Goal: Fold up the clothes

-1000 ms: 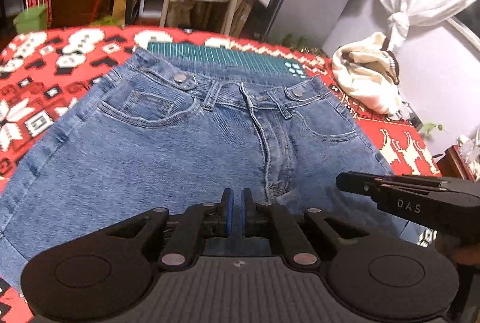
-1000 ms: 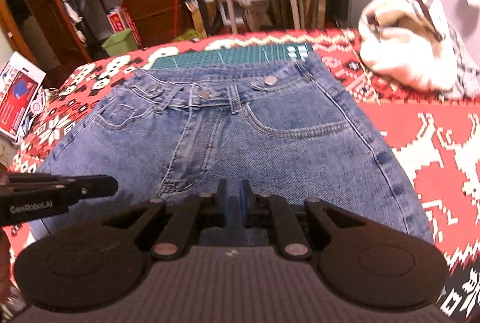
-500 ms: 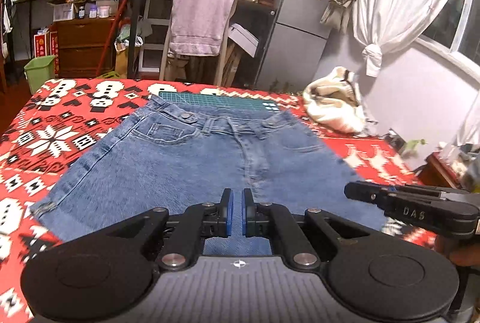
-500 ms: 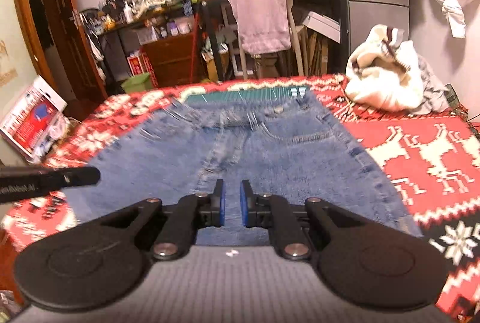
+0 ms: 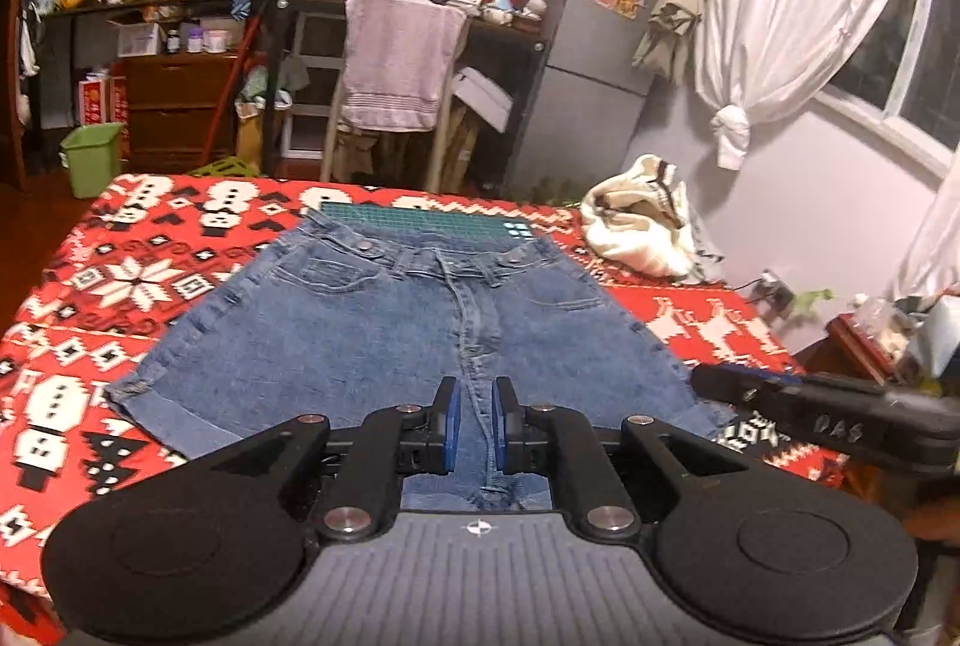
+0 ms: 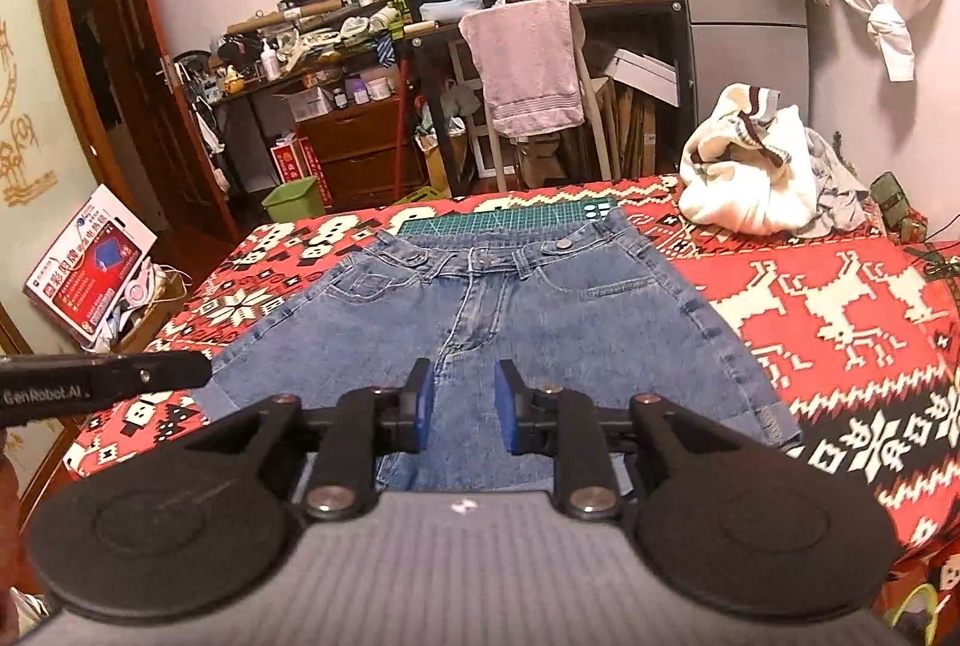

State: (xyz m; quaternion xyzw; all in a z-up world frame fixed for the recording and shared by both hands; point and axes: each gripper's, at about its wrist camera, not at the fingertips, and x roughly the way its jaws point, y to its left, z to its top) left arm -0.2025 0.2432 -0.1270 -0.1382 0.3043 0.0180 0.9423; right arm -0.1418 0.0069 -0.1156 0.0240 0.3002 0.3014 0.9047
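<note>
The jeans [image 5: 384,340] lie flat and face up on the red patterned blanket [image 5: 120,286], waistband at the far end over the edge of a green cutting mat [image 5: 420,217], legs folded so that the cuffed hems sit at the near edge. Compared with a second ago, both cameras have pulled back and up: the denim then filled most of each view, and now the whole garment shows with the room behind it. The left gripper [image 5: 476,433] hangs above the near edge of the jeans with its blue pads a narrow gap apart, slightly wider than half a second ago, and nothing between them. The right gripper [image 6: 462,409] has parted its blue pads more clearly, from a slim slot to a plain gap, also empty, over the crotch seam. Each gripper's side shows in the other's view, the two lying near each other over the lower part of the jeans. A heap of white clothes [image 6: 750,178] sits at the far right corner of the blanket, well apart from the jeans.
</note>
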